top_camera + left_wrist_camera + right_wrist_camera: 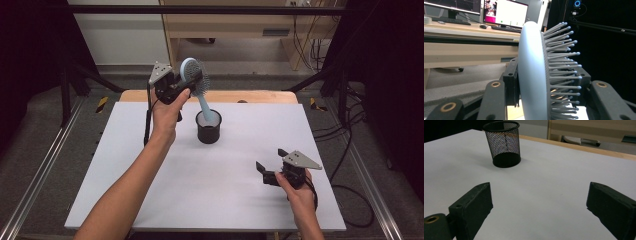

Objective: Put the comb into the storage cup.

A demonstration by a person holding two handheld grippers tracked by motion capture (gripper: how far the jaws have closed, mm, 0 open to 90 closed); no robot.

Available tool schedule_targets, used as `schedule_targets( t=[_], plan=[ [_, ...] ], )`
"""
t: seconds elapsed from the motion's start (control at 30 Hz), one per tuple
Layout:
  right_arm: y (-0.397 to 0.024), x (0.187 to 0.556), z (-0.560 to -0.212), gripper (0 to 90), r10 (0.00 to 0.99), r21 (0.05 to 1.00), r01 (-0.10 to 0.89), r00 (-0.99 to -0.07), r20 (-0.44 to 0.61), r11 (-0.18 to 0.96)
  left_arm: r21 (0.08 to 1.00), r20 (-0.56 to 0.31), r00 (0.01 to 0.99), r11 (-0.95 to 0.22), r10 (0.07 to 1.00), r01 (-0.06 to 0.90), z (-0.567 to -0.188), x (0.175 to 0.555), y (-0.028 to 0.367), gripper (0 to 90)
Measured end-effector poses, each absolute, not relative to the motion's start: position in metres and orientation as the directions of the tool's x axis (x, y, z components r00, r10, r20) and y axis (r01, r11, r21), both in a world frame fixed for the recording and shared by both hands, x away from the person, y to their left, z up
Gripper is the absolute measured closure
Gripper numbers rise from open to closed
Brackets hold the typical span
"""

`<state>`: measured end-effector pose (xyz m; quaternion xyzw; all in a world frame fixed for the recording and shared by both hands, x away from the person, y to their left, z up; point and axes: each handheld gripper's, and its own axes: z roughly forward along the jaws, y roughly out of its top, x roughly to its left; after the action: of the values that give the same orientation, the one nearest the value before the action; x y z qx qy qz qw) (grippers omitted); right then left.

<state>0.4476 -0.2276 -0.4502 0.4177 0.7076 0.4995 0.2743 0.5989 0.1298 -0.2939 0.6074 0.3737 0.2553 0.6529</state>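
left gripper [192, 82] clamped on the head of the pale blue hairbrush [192, 75], held above the black mesh cup [208, 127], handle slanting down toward the cup's mouth. right gripper [270, 167] near the cup, low over the white table [225, 195], jaws wide, nothing between.
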Motion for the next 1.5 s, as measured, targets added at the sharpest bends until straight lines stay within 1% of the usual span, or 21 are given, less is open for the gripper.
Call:
schedule_targets(
  t=[0.43, 0.93, 1.5],
  plan=[
    [-0.227, 0.448, -0.451, 6.5, 0.863, 0.935, 0.318, -0.504, 0.028, 0.155, 0.988, -0.146, 0.589, 0.093, 0.795, 0.121, -0.3, 0.601, 0.124, 51.9],
    [-0.224, 0.445, -0.452, 6.5, 0.861, 0.934, 0.315, -0.508, 0.017, 0.167, 0.987, -0.143, 0.578, 0.069, 0.804, 0.148, -0.32, 0.613, 0.115, 52.0],
    [-0.223, 0.443, -0.451, 6.8, 0.86, 0.937, 0.311, -0.51, 0.022, 0.161, 0.987, -0.129, 0.564, 0.05, 0.816, 0.154, -0.329, 0.616, 0.11, 51.6]
  ],
)
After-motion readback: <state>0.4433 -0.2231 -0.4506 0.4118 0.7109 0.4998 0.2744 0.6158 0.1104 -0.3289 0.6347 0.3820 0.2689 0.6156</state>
